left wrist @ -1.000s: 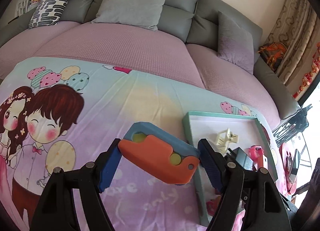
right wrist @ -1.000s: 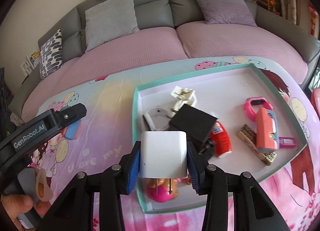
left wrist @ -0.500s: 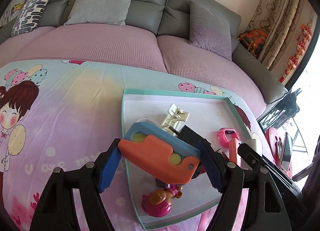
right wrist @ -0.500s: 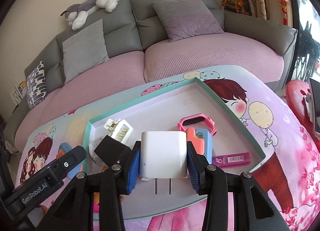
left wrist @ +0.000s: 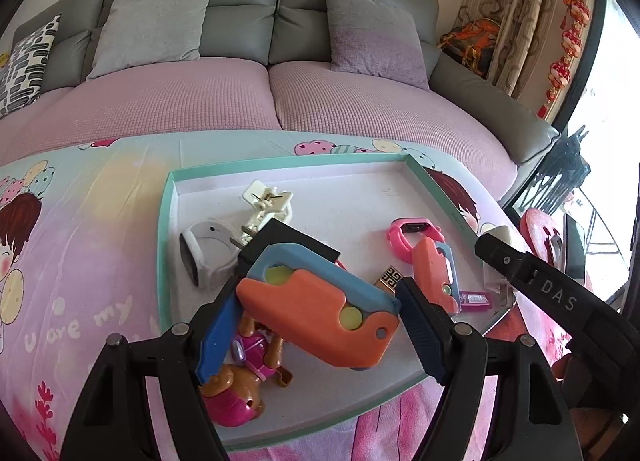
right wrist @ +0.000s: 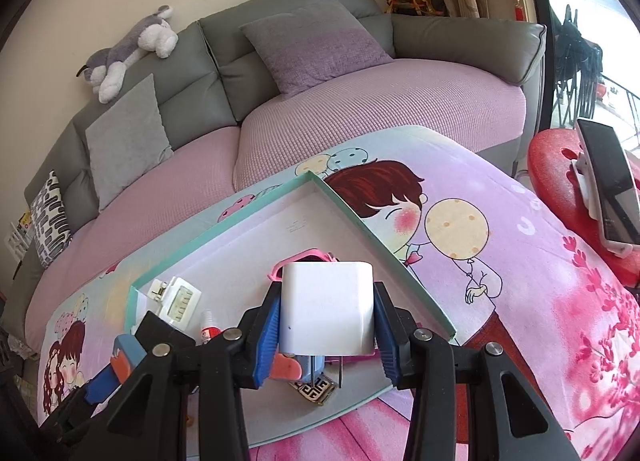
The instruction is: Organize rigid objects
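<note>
My left tool (left wrist: pixel 316 313) is clenching an orange-and-blue folding toy (left wrist: pixel 320 311) above the teal-rimmed tray (left wrist: pixel 166 221) on the desk. My right tool (right wrist: pixel 326 325) is grasping a white charger plug (right wrist: pixel 326 307), prongs pointing down, over the tray's right corner.

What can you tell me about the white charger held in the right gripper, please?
The charger is a smooth white block that looks like plastic, with rounded corners and a tiny dark speck on its front face. Two thin metal prongs point down from its underside. The right gripper clamps it upright, one blue pad pressing on each side. It hangs over the near right part of the tray, above the small items there, touching only the pads.
</note>
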Tool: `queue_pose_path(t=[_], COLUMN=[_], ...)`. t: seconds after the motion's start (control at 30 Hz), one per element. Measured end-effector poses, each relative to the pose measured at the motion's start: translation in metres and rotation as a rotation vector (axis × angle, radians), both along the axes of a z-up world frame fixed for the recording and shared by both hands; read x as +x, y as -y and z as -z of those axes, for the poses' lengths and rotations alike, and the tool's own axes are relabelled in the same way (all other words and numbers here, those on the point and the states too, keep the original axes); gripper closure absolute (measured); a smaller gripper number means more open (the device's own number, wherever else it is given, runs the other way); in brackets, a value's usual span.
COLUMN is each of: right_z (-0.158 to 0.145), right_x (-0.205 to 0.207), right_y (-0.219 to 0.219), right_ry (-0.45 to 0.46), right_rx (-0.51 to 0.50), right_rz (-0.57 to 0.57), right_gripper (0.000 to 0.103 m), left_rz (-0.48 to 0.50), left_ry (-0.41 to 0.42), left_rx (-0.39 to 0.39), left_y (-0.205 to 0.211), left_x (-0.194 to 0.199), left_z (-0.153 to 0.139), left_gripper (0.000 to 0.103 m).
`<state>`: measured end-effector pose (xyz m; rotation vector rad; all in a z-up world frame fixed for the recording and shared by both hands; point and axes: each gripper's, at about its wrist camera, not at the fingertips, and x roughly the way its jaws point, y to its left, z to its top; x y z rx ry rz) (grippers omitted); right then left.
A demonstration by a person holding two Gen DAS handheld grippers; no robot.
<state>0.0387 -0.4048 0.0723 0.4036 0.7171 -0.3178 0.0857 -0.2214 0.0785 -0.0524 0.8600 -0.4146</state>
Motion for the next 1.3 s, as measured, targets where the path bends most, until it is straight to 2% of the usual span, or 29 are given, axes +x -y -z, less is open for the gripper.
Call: queue_pose_path(t=[0.23, 0.37, 0.5, 0.7, 0.87, 1.03, 1.3], right_z=[0.013, 0.023, 0.024, 0.024, 0.02, 0.011, -0.008], right_x=[0.004, 0.009, 0.01, 0.01, 0.009, 0.005, -0.005], right_y=[0.002, 0.0, 0.0, 0.002, 0.001, -0.002, -0.002], right_ry=[-0.029, -0.061, -0.055, -0.067, -0.078, -0.051, 0.009], right_rx=[-0.005, -0.003, 0.006, 0.036, 0.032, 0.022, 0.021], right_rz=[0.005, -0.003, -0.007, -0.017, -0.023, -0.041, -0.037], right_gripper=[0.058, 0.058, 0.058, 0.056, 0.055, 0.045, 0.045], left_rz=[0.063, 0.057, 0.045, 0.048, 0.057, 0.057, 0.022], left_ry=[-0.02, -0.039, -0.063, -0.059, -0.088, -0.071, -0.048], left_rx=[0.04, 0.051, 0.067, 0.076, 0.073, 0.096, 0.083], left_y=[0.021, 0.021, 0.021, 0.021, 0.024, 0.026, 0.01], left_x=[-0.007, -0.003, 0.002, 0.003, 0.004, 0.002, 0.001], left_z=[0.013, 0.024, 0.034, 0.032, 0.029, 0.019, 0.001], left_gripper=[0.025, 0.025, 0.025, 0.025, 0.025, 0.023, 0.022])
